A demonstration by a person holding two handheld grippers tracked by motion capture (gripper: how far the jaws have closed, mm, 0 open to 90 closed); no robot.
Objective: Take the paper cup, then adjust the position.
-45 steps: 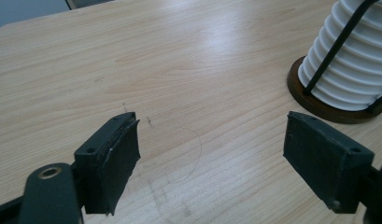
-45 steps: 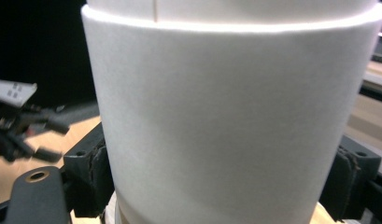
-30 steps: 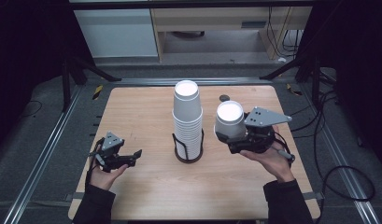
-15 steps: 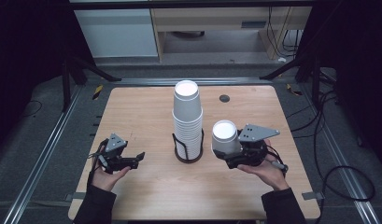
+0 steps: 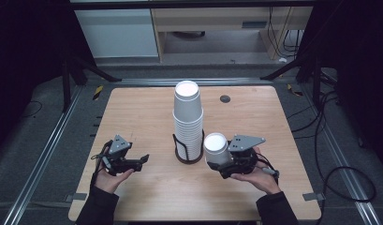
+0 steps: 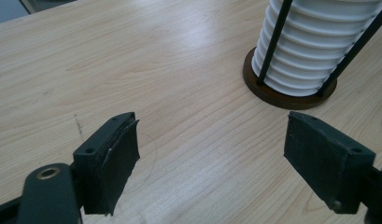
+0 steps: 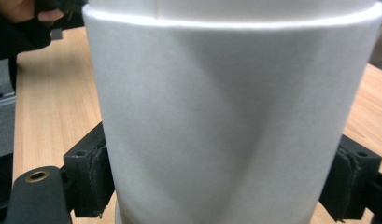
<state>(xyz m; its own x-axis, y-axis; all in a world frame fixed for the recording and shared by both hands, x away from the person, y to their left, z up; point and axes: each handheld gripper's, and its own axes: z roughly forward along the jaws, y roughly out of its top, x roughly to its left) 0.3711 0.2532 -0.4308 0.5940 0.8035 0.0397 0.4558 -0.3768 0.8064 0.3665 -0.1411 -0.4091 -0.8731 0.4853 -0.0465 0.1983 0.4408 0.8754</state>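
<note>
A tall stack of white paper cups (image 5: 188,117) stands in a black wire holder (image 5: 188,159) at the table's middle; the stack (image 6: 314,51) and the holder's round base (image 6: 272,93) appear in the left gripper view too. Just right of the holder, my right gripper (image 5: 218,164) is shut on a single white cup (image 5: 216,147), held vertical and low over the wood. That cup (image 7: 226,116) sits between the pads (image 7: 88,179), its wall slightly dented. My left gripper (image 5: 140,161) rests low at the left, open and empty (image 6: 212,163).
The wooden table (image 5: 147,108) has a small dark round grommet (image 5: 225,98) at the back right. Metal rails and cables run along the floor on both sides. The person's left hand (image 7: 20,18) appears beyond the held cup.
The right gripper has come down and toward the front with the cup, from beside the stack's top to near the tabletop by the holder. The left gripper has stayed put.
</note>
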